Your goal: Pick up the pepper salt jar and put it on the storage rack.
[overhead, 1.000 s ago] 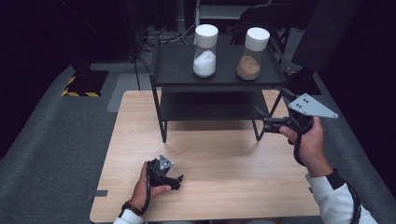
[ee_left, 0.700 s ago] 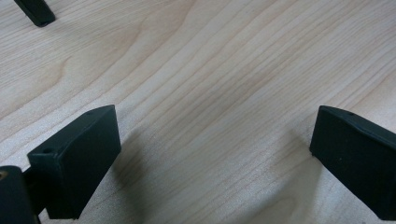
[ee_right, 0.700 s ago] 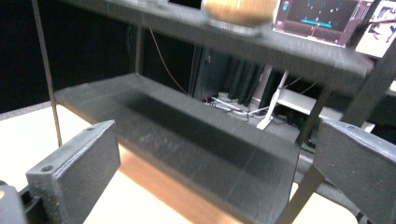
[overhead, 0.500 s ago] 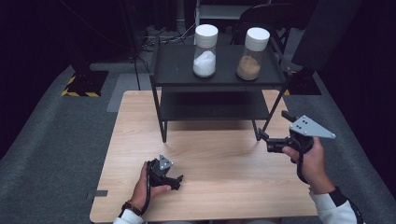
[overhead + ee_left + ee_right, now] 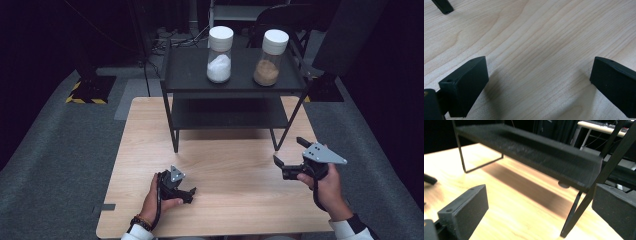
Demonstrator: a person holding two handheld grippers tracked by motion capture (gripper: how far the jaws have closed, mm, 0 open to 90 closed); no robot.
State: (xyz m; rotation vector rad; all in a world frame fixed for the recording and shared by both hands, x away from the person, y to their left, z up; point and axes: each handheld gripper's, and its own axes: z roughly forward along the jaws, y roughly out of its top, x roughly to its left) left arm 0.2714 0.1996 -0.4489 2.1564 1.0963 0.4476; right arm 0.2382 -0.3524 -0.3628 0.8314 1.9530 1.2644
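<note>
- High view: two jars stand on the shelf (image 5: 235, 70), white-filled jar (image 5: 219, 48) and brown-filled jar (image 5: 271, 50). Your right tool (image 5: 286, 161) has dropped toward the table (image 5: 235, 200); your left tool (image 5: 186, 192) stays put.
- Left gripper view: jaws apart over bare wood.
- Right gripper view: jaws apart, empty.

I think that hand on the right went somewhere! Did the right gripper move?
Yes. The right gripper has come down and back toward the person, away from the black shelf. It is now past the shelf's front right leg, over the table.
</note>
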